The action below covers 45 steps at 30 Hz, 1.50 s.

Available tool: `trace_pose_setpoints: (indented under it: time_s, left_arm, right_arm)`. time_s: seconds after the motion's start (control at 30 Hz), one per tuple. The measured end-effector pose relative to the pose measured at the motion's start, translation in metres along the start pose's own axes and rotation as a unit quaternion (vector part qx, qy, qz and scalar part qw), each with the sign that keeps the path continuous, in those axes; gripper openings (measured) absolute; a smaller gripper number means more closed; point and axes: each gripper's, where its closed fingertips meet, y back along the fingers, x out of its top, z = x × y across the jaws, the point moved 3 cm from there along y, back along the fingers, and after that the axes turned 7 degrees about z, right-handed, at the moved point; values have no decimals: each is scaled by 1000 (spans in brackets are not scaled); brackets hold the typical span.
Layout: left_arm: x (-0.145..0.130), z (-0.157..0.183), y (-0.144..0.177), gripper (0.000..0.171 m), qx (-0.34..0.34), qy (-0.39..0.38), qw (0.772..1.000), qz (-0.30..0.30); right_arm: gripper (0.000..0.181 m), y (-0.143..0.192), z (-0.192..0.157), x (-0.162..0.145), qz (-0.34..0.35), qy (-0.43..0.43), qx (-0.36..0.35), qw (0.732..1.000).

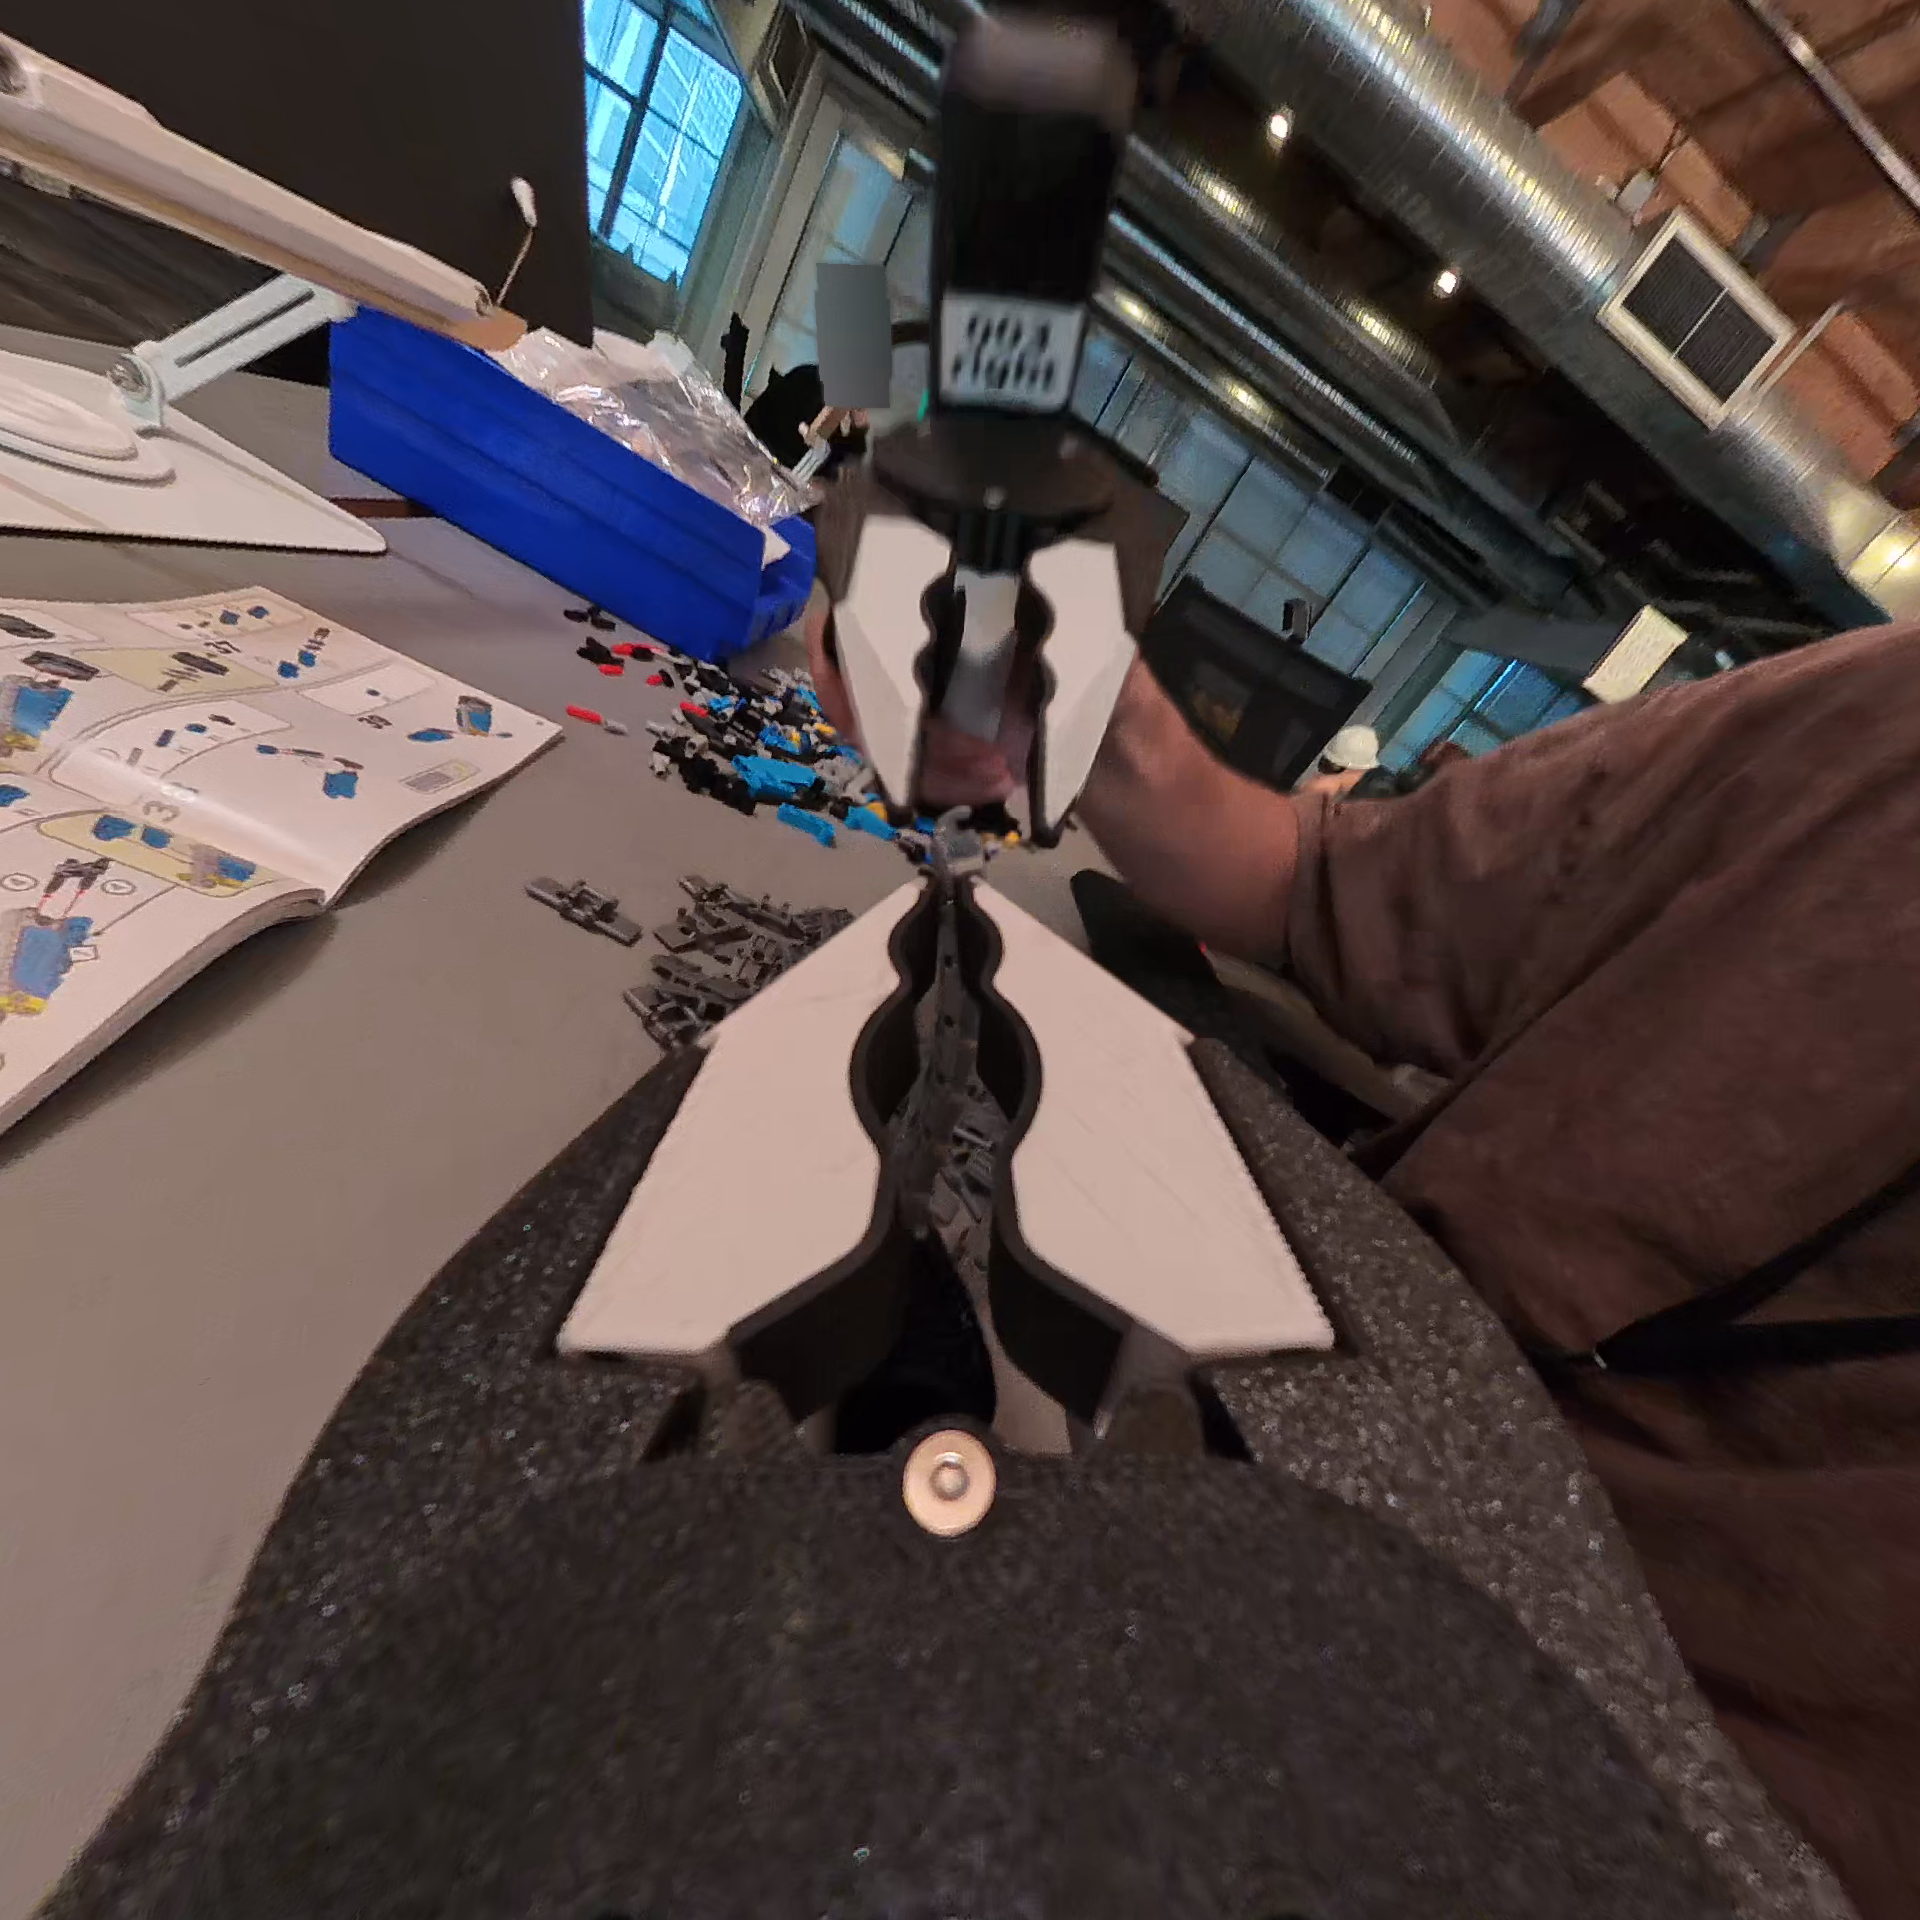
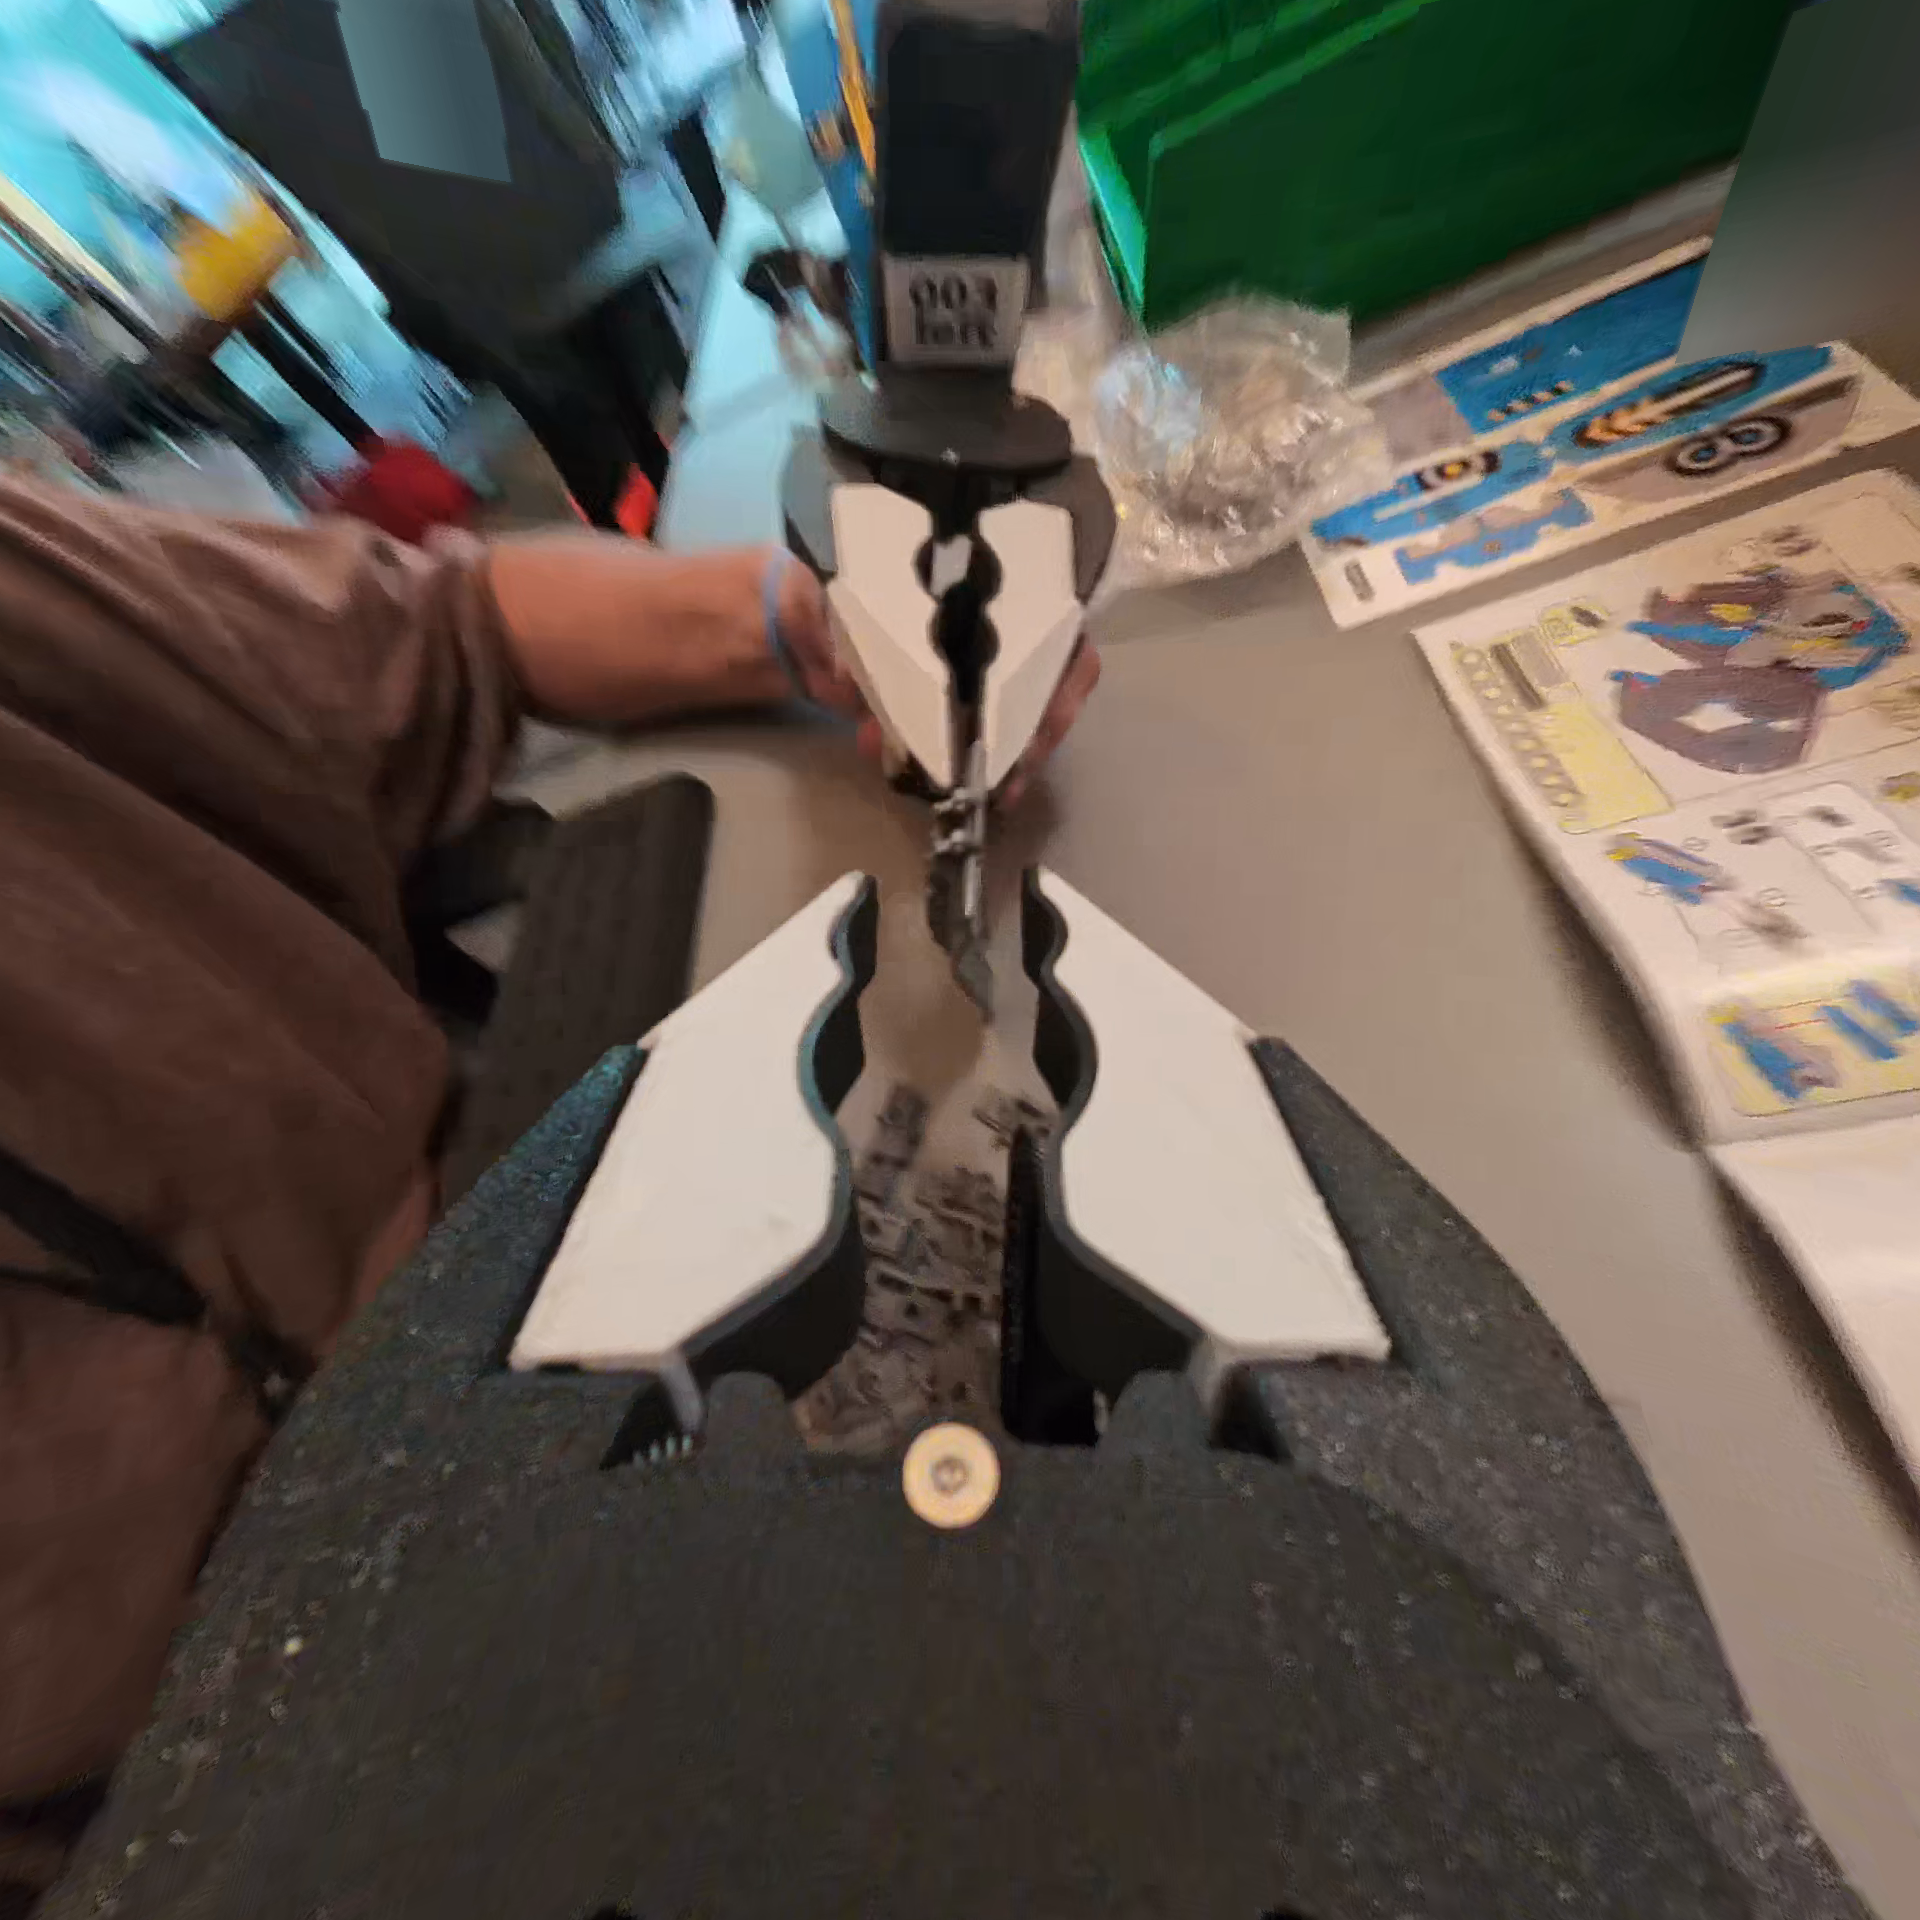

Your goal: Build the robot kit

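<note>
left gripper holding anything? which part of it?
Yes: the left gripper is shut on a thin dark grey brick piece, pinched at its near end. The right gripper stands open around the far end, no clear grip.

A grey table (image 1: 312,1195) carries an open booklet (image 1: 208,748), a blue bin (image 1: 540,488), loose bricks (image 1: 748,748) and a sticker sheet (image 2: 1558,457).

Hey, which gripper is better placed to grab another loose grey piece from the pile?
Probably the right gripper: its jaws stand open, clamping nothing, right above the grey pile. The left gripper is shut on a long grey piece.
</note>
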Motion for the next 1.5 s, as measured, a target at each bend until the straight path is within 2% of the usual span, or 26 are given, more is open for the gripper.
trace_pose_setpoints:
  time_s: [0.07,0.13,0.23,0.33,0.43,0.63,0.8,0.83,0.87,0.9,1.07,1.3,1.5]
  left_arm:
    - [3,0,1,2,-9,12,1000,12]
    - [4,1,1,2,-14,21,999,23]
    - [3,1,0,2,-17,25,999,25]
    - [3,3,-1,2,-23,28,999,29]
    - [3,5,-2,2,-29,28,999,32]
    - [1,3,-4,2,-38,68,996,48]
    - [-2,3,-6,1,-32,57,997,37]
    - [-3,3,-7,2,-32,55,997,36]
    - [-3,3,-7,2,-33,55,997,36]
    - [-3,3,-7,1,-30,54,998,35]
    - [-4,2,-7,1,-27,52,998,32]
    - [-2,7,-7,1,-44,64,996,41]
    - [-1,14,-9,2,-69,83,993,49]
  right_arm:
    - [19,0,-3,-4,76,-36,38,996]
    - [14,0,0,-5,147,-63,48,986]
    - [21,-8,-4,-11,155,-119,87,977]
    - [8,-8,0,-10,180,-137,85,970]
    - [4,-5,-2,-8,198,-164,114,960]
    - [5,-5,-1,-13,208,-204,134,947]
    - [6,-4,1,-16,198,-213,144,946]
    - [10,-3,2,-18,191,-210,137,949]
    - [24,-4,6,-21,179,-208,118,954]
    - [27,-4,8,-24,168,-202,107,959]
    - [9,-5,-1,-23,163,-197,124,959]
    - [6,-1,-5,-15,186,-171,123,960]
    - [4,0,-10,-14,191,-184,152,952]
